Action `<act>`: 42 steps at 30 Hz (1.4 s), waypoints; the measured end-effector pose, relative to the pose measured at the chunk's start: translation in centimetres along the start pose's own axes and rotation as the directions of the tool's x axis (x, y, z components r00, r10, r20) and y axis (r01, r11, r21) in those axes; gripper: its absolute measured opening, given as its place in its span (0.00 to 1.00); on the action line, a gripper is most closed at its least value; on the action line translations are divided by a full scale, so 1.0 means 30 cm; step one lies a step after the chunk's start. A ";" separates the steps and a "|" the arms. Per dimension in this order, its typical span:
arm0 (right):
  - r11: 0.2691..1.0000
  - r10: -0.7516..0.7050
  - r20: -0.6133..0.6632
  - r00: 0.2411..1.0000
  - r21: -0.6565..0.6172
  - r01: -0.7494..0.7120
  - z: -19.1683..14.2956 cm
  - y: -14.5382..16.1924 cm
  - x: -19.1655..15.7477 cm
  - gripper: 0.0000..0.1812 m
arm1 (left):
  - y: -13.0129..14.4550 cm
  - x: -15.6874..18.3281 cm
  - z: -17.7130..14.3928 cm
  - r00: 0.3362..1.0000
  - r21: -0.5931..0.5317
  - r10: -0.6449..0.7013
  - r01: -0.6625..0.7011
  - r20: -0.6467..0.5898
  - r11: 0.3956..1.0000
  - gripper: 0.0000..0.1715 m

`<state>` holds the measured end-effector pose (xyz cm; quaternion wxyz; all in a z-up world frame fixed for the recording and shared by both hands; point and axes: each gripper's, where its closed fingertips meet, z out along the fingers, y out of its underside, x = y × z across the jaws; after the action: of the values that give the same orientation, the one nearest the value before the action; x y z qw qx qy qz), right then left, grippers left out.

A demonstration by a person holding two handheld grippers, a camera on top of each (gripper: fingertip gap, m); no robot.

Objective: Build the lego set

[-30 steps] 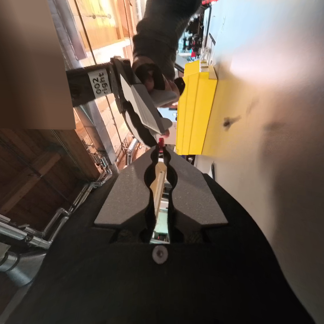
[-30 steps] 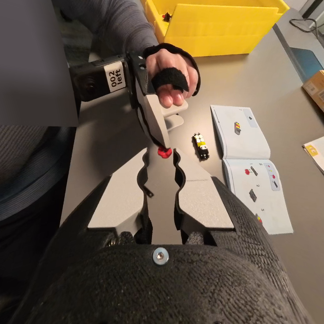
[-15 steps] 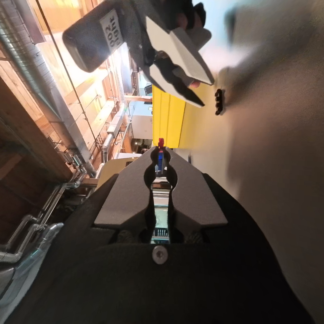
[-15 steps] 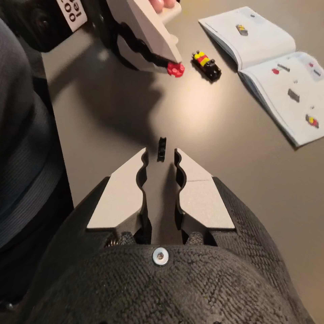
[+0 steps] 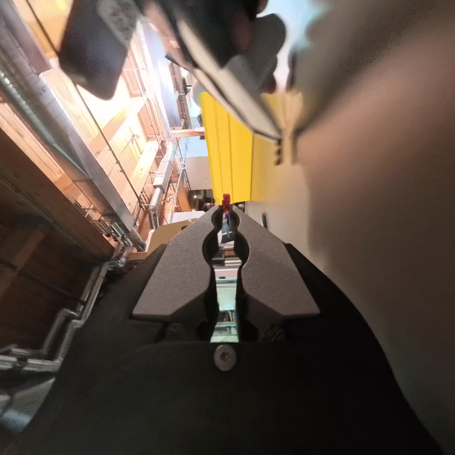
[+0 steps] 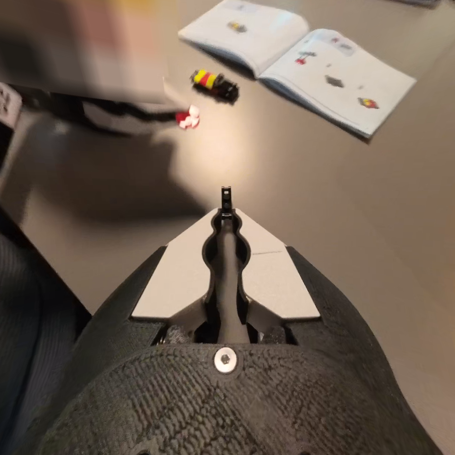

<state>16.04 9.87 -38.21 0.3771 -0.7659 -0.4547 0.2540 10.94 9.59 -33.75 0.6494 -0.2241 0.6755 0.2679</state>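
Note:
My left gripper (image 5: pixel 226 208) is shut on a small red round lego piece (image 5: pixel 226 199) that sticks out of its tips. In the right wrist view it is a blur at the upper left, with the red piece (image 6: pixel 188 117) at its tips. My right gripper (image 6: pixel 226 210) is shut on a thin black lego piece (image 6: pixel 226 200) that stands up from its tips above the table. In the left wrist view it is blurred at the top, with the black piece (image 5: pixel 278 152) at its tips. A partly built black, yellow and red model (image 6: pixel 214 83) lies on the table.
An open instruction booklet (image 6: pixel 307 61) lies to the right of the model on the grey table (image 6: pixel 320 184). A yellow bin (image 5: pixel 231 152) stands on the table beyond the left gripper. A person's dark clothing fills the lower left of the right wrist view.
My right gripper was open around the black piece on the table and has shut on it. The left gripper keeps the red piece and has moved nearer the model.

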 end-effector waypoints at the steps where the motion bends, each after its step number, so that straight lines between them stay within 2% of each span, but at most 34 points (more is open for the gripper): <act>1: 0.997 0.057 -0.009 0.998 0.049 -0.057 -0.006 -0.025 0.000 0.03 | -0.004 0.006 -0.001 1.000 0.000 0.018 -0.018 -0.005 1.000 0.02; 3: 0.977 0.160 0.010 0.987 0.140 -0.160 -0.015 -0.076 -0.010 0.03 | -0.005 0.007 -0.002 0.999 -0.013 0.034 -0.034 -0.007 0.999 0.02; 6: 0.955 0.216 0.008 0.976 0.208 -0.213 -0.020 -0.141 -0.015 0.03 | 0.009 -0.019 0.001 0.999 -0.050 0.019 -0.018 0.029 0.999 0.02; 10: 0.961 0.154 -0.047 0.987 0.238 -0.139 -0.046 -0.256 -0.008 0.03 | 0.058 -0.076 0.004 0.993 -0.126 -0.010 0.024 0.115 0.992 0.02; 13: 0.974 0.121 -0.085 0.989 0.200 -0.102 -0.041 -0.317 0.002 0.03 | 0.099 -0.093 0.008 0.991 -0.184 -0.023 0.047 0.134 0.982 0.02; 16: 0.979 0.141 -0.112 0.984 0.162 -0.121 -0.013 -0.339 -0.009 0.03 | 0.137 -0.102 0.008 0.989 -0.244 0.012 0.025 0.148 0.970 0.02; 20: 0.980 0.136 -0.169 0.976 0.169 -0.107 -0.003 -0.367 -0.022 0.03 | 0.151 -0.112 0.004 0.980 -0.262 0.072 -0.021 0.186 0.965 0.02; 33: 0.996 0.051 -0.241 0.969 0.078 -0.033 0.014 -0.406 -0.047 0.03 | 0.145 -0.150 -0.010 0.966 -0.246 0.073 -0.010 0.248 0.969 0.02; 42: 0.997 0.043 -0.241 0.969 0.078 -0.025 0.014 -0.409 -0.054 0.05 | 0.128 -0.152 -0.010 0.967 -0.228 0.065 -0.007 0.248 0.974 0.02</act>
<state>8.80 12.29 -28.47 0.4538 -0.7842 -0.3822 0.1816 8.48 12.10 -28.93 0.6959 -0.2478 0.5560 0.3811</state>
